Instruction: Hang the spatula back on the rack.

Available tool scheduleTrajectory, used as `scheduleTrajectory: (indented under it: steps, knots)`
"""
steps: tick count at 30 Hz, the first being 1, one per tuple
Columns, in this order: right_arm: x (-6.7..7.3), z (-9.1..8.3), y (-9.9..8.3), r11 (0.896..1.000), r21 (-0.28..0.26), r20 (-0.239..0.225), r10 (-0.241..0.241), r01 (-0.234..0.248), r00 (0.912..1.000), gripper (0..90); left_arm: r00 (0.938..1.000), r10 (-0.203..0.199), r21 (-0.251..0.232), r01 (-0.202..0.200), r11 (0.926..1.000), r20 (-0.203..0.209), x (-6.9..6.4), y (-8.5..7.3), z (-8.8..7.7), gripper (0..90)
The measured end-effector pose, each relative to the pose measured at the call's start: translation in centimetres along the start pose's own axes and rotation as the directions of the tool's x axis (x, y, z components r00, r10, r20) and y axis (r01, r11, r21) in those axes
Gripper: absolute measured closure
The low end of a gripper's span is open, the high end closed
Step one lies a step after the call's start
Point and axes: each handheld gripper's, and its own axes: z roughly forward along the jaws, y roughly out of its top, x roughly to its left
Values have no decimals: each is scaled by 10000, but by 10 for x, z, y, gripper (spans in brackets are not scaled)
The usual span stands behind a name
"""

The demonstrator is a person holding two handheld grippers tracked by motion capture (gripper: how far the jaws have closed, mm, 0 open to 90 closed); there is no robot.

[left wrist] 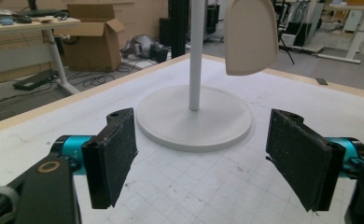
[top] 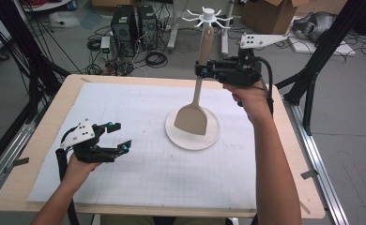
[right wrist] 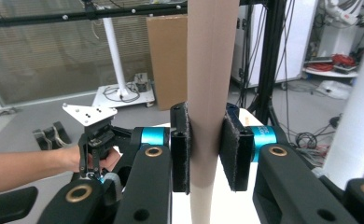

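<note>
Right gripper (top: 201,71) pinches the spatula (top: 193,115) handle high beside the far rack (top: 208,18), left gripper (top: 117,137) idling wide open near-left on the desk (top: 40,140); a loose squeeze could let the spatula twist or swing against the pole.

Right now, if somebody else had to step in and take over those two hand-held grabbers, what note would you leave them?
Right gripper: jaws shut on the handle of the spatula, held upright with the blade down, above the stand's base.
Left gripper: open, holding nothing, low over the table at the left, facing the stand.
Stand: white pole on a round base, with a ring of hooks on top.
Done: spatula gripped and lifted.
Left: the spatula is not on a hook yet; probably hang it there, then let go.
</note>
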Motion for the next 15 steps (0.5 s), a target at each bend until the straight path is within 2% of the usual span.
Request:
scheduleTrajectory:
  steps: [2, 6, 15]
  knots:
    - [-4, -1, 1, 9999, -98, -104, 137, -138, 9999, 755, 10000, 12, 3, -12, 10000, 25, 0, 0, 1, 249]
    - [-14, 1, -1, 9983, 57, -471, 589, -587, 9971, 755, 10000, 36, 60, -36, 10000, 27, -1, 1, 4, 249]
    - [-25, 0, -4, 9968, -83, -537, 795, -800, 9954, 755, 10000, 43, 74, -43, 10000, 43, 0, 1, 4, 251]
